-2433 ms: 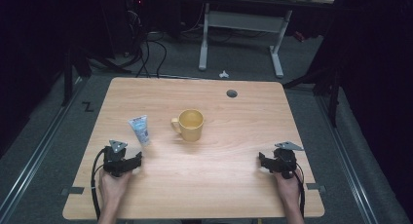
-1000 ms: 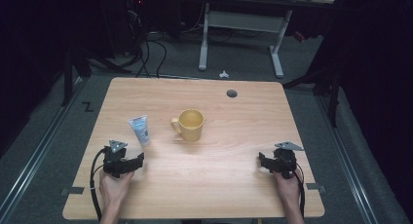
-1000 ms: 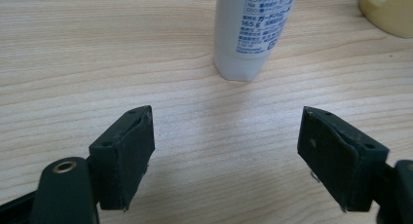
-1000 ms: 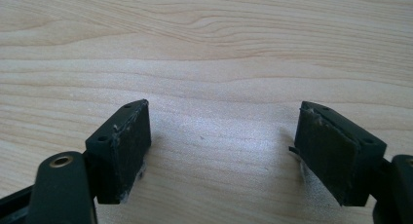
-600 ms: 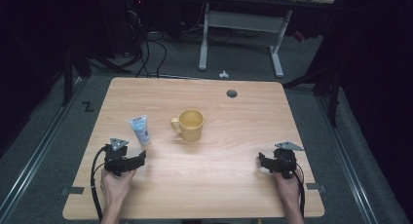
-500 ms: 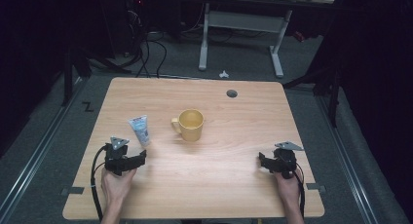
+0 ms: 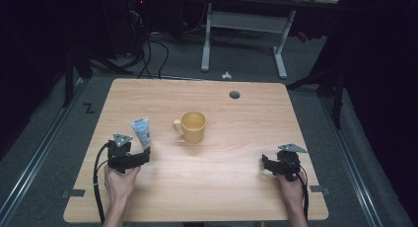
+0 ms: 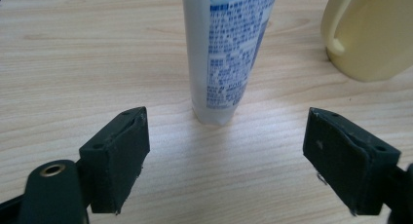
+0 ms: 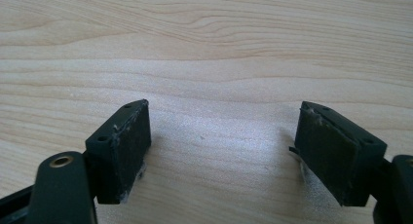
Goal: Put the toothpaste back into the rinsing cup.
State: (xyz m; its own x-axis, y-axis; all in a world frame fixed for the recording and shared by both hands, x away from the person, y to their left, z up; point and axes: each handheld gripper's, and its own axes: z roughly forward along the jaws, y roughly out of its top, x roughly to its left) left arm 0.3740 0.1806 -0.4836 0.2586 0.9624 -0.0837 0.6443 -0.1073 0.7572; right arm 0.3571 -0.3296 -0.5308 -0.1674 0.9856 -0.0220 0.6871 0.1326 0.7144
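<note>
Holding my left gripper (image 8: 226, 156) with jaws apart near the worktop's (image 7: 222, 197) left edge, white tube (image 8: 229, 48) standing just ahead, yellow mug (image 7: 192, 127) mid-worktop beside it. My right gripper (image 9: 221, 153), jaws apart too, over bare wood near the right edge.

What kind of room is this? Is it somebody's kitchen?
Probably not a kitchen; more likely a lab or workshop. A bare wooden table stands on grey carpet, with tangled cables and a desk frame in the dark behind it.
</note>
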